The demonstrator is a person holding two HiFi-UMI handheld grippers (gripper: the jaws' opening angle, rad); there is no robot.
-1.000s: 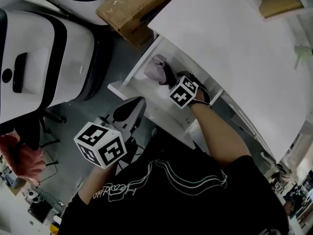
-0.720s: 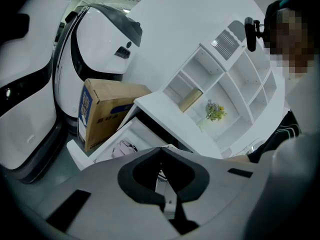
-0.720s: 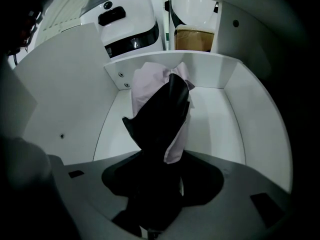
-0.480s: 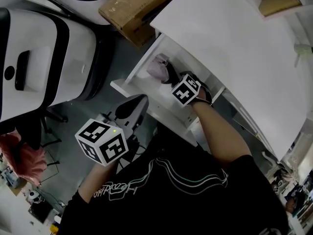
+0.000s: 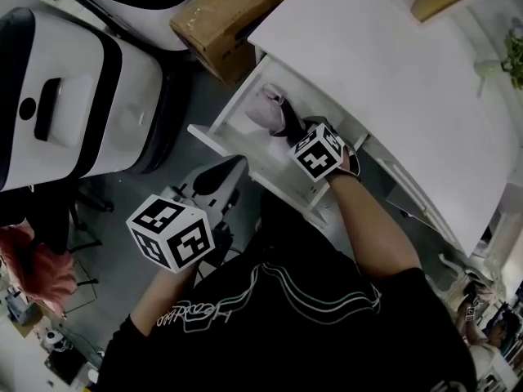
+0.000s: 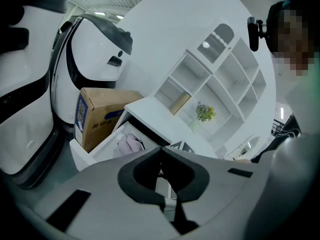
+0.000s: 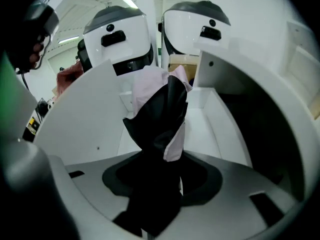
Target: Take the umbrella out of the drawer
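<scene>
A folded pink and black umbrella (image 5: 268, 110) stands half out of the open white drawer (image 5: 219, 140) under the desk. My right gripper (image 5: 292, 126) reaches down into the drawer. Its jaws have just been closing and now press on the umbrella's dark lower part (image 7: 159, 129), whose pink end points away from me. The drawer's white inside wall (image 7: 90, 114) rises on the left of the right gripper view. My left gripper (image 5: 232, 167) hangs outside the drawer front, shut and empty, with its tips (image 6: 161, 151) meeting. From there the umbrella (image 6: 129, 145) shows in the drawer (image 6: 82, 156).
A white desk top (image 5: 392, 80) covers the back of the drawer. A cardboard box (image 5: 221, 23) sits on the floor to the drawer's left. A large white and black machine body (image 5: 73, 104) stands further left. White shelves with a plant (image 6: 206, 113) are behind the desk.
My right gripper has risen a little with the umbrella in it, and the umbrella stands higher in the drawer. The left gripper has shifted only slightly.
</scene>
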